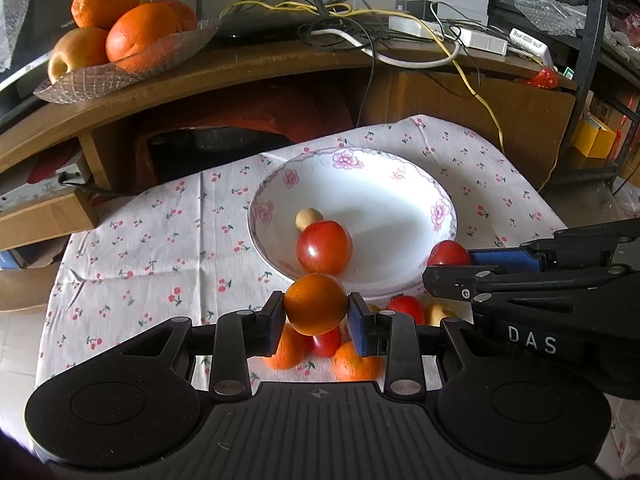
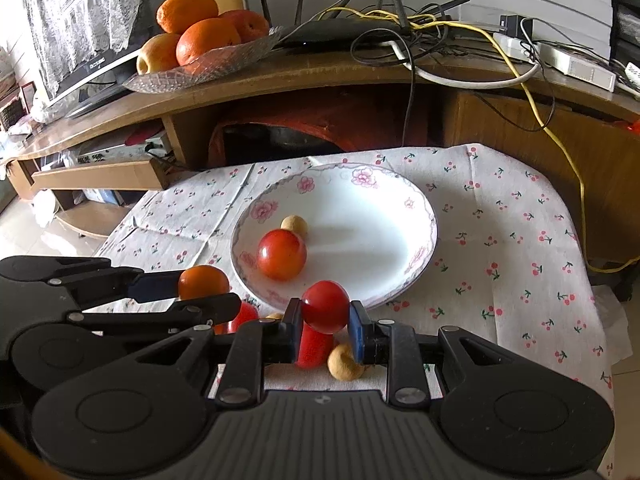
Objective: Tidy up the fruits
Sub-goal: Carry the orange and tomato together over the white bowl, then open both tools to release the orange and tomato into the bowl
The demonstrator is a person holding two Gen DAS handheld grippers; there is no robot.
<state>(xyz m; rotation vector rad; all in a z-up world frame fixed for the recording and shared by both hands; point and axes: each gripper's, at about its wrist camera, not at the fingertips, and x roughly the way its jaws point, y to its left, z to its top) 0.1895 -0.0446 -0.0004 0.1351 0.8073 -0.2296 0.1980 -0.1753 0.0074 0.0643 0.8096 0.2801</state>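
Observation:
My left gripper [image 1: 316, 314] is shut on a small orange [image 1: 315, 304], held just before the near rim of the flowered white bowl [image 1: 400, 184]. My right gripper [image 2: 325, 322] is shut on a red tomato [image 2: 325, 306] at the same rim. Inside the bowl lie a red tomato [image 2: 281, 254] and a small tan round fruit [image 2: 294, 225]. Below the grippers on the cloth lie more fruits: oranges [image 1: 354, 362], red ones [image 2: 314, 346] and a tan one [image 2: 344, 362]. The right gripper [image 1: 448, 258] with its tomato shows at the right of the left wrist view.
The bowl stands on a cherry-print cloth [image 2: 500, 216] over a low table. Behind it runs a curved wooden shelf [image 2: 320, 76] with a glass dish of large oranges and an apple [image 2: 200, 40], a router and tangled cables [image 2: 420, 24]. A yellow cable [image 2: 576, 184] hangs at right.

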